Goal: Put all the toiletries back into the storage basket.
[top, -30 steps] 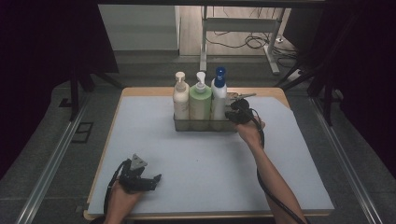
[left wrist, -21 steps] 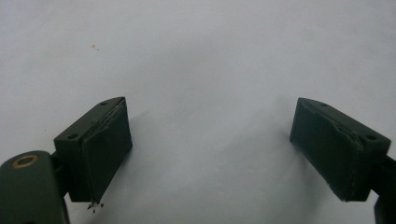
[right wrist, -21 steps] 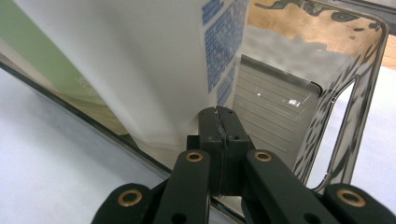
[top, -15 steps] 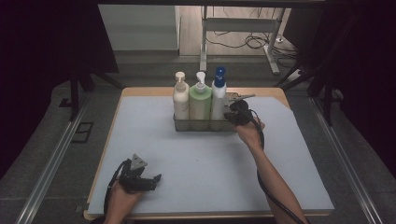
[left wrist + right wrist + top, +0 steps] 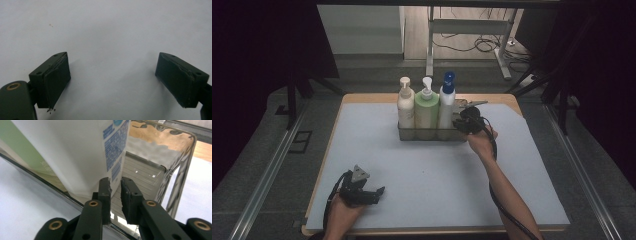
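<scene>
The right gripper [image 5: 115, 185], jaws just parted a crack around the tray's [image 5: 183, 157] near wall beside the white bottle [image 5: 445, 106], appears to be letting go, next backing away clear, while the left gripper [image 5: 371, 191] rests wide open and empty near the table's front edge.

White bottle [image 5: 75, 155] top cut off; label print [image 5: 115, 152] too blurred to read.

three pump bottles [image 5: 427, 107], one clear caddy [image 5: 432, 134], two grippers [image 5: 362, 189].
</scene>
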A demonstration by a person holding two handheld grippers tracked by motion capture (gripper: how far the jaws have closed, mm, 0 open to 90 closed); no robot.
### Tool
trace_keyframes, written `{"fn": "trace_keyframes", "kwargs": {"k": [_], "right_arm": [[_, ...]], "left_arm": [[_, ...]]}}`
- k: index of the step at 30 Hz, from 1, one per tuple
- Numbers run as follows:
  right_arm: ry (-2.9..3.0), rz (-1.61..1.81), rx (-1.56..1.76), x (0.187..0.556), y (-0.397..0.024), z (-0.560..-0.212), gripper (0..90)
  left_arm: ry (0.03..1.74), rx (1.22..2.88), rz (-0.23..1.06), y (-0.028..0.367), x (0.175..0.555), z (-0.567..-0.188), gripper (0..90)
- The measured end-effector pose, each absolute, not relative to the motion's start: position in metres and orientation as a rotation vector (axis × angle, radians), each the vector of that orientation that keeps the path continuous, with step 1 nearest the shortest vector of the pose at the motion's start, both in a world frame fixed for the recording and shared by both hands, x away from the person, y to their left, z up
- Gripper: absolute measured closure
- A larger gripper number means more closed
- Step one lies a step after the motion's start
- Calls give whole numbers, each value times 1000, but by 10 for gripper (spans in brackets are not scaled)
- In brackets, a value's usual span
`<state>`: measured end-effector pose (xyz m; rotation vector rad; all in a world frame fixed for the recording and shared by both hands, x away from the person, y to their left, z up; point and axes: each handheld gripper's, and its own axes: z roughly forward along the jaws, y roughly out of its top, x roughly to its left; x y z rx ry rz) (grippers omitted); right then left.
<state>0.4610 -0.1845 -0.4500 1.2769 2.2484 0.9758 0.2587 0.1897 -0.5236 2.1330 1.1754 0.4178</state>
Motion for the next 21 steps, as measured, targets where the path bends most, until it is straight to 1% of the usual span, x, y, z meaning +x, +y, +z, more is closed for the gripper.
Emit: {"fn": "trace_keyframes", "kwargs": {"k": [6,8,9,12,14,15,21], "right_arm": [[2246,978,1257,457,-187,-449,700],[2243,987,1250,456,-188,-448,651],[2243,987,1250,456,-188,-448,651],[2244,991,1241,454,-190,-446,607],[2252,1001,1234,452,-192,-444,562],[2252,1001,1234,452,-192,-444,562],[2260,1020,1208,447,-193,-439,489]], "left_arm": [[1175,2133,418,190,259,-524,121],[1175,2132,418,190,259,-524,121],[1175,2132,418,190,259,-524,121],[1175,2133,418,190,259,-524,121],[1175,2133,418,190,259,-524,121],[1175,2133,418,190,259,-524,121],[1176,2132,418,190,259,-524,121]]}}
